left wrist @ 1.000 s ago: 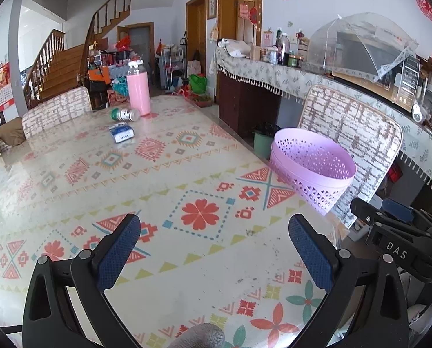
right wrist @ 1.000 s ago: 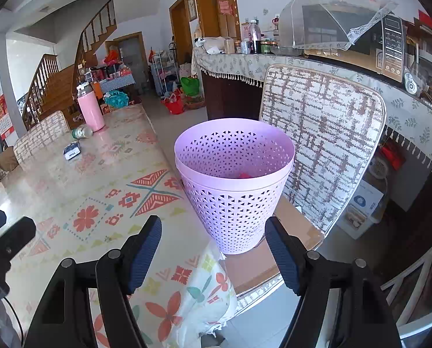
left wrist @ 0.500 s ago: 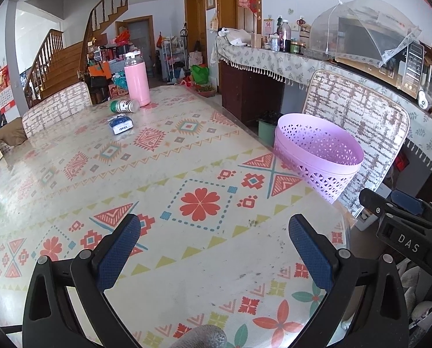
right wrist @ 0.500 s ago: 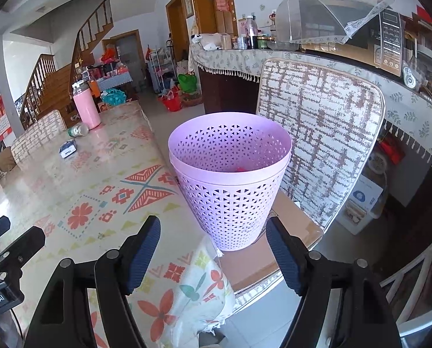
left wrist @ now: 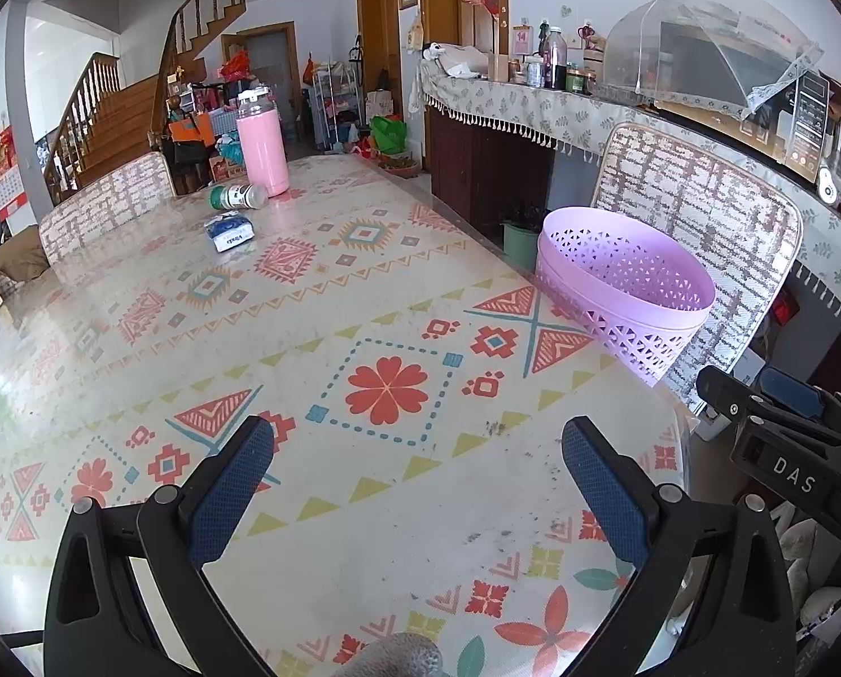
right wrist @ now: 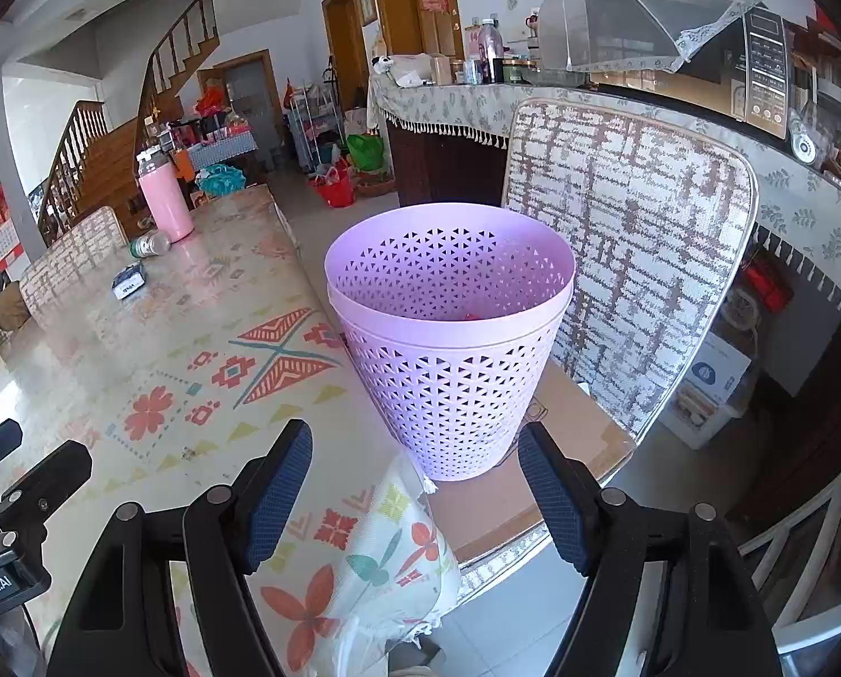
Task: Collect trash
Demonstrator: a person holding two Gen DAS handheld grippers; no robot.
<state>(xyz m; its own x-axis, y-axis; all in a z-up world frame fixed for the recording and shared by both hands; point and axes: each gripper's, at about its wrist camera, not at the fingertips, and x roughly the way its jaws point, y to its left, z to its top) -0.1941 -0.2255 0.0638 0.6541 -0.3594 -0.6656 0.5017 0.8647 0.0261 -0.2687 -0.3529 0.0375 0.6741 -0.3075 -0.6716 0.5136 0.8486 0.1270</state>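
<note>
Both tools are empty with jaws apart: the left tool over the table, the right tool facing the lilac basket, which perches on a chair seat just off the table's long edge. The basket looks light and narrow-footed; a careless nudge could tip it. The tissue pack and toppled bottle lie far off near the table's far end.

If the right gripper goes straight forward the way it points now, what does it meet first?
Most likely the purple basket on the chair: it stands straight ahead of the open right gripper. Depth is unclear, so its lower wall seems the first contact.
</note>
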